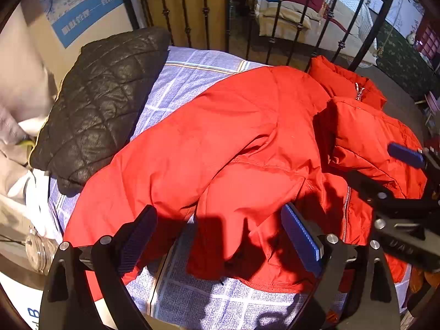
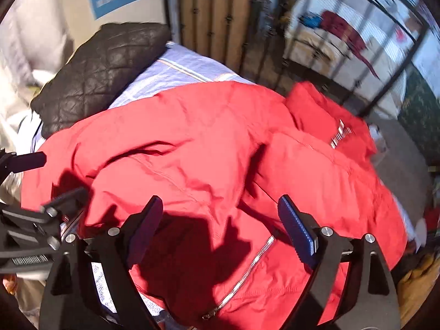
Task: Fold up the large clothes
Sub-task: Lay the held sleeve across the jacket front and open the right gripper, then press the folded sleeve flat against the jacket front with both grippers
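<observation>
The red jacket (image 1: 247, 143) lies spread across the blue-and-white checked bedsheet (image 1: 192, 63), filling most of its near and right part. Its shell is a smooth, thin, slightly shiny woven fabric, puffed and rumpled into soft folds, with stitched seams running across the panels. A silver metal zipper (image 2: 242, 275) runs down the open front edge near me. The stand-up collar (image 1: 349, 82) is padded and sits at the far right, by the black iron bed rail (image 1: 247, 13), so the jacket's long axis runs from the near left up to the far right, collar end pointing away from me. One sleeve is folded over the body, and its cuff end lies near my left tongs.

Far left on the sheet sits a black quilted cushion (image 1: 101, 104), leathery and creased, stitched in diamonds; the jacket's left edge just meets it.

My left tongs (image 1: 220, 236) stand open above the near hem, blue ribbed pads apart, with nothing between them. My right tongs (image 2: 220, 231) are also spread wide over the zipper side, and no cloth is pinched in them. A clear plastic jar (image 1: 41, 253) lies at the near left edge of the bed.
</observation>
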`<state>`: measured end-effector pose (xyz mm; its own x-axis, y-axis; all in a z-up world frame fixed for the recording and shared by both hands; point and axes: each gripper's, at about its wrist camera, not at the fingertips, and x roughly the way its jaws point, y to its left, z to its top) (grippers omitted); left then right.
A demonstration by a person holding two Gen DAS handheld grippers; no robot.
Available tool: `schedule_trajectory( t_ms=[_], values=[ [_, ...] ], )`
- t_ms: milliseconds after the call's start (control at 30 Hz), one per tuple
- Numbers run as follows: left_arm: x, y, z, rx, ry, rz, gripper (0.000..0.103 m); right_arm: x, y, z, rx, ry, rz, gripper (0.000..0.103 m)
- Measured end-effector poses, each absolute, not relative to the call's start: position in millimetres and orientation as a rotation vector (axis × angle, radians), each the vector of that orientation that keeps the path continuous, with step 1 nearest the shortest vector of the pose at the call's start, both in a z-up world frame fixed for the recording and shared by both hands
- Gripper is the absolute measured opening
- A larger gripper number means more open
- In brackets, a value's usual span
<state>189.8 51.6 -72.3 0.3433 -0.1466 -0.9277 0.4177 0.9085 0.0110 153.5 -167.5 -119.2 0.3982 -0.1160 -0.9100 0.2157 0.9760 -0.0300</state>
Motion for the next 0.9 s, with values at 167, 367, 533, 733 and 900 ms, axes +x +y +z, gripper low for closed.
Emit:
schedule_trajectory(
  t_ms=[167,367,533,733,900],
  values=[
    [180,10,-76,0.359,1.134,-0.48,0.09,95,-257,-156,0.433,1.241,-0.446,0.085],
    [168,-73,-75,0.489,1.042,-0.673,0.09,13,-344,-159,0.651,1.162,-0.699,0.085],
    [161,-155,-85,0.595,0.977,-0.814,0.09,6,-377,-149,0.71,1.091,-0.695,0.085],
    [173,-223,-137,0.7,1.033,-0.824,0.097,35,-398,-197,0.685,1.256,-0.642,0.087],
    [203,-240,-189,0.694,1.214,-0.768,0.098,40,-413,-238,0.765,1.319,-0.641,0.098]
  ],
)
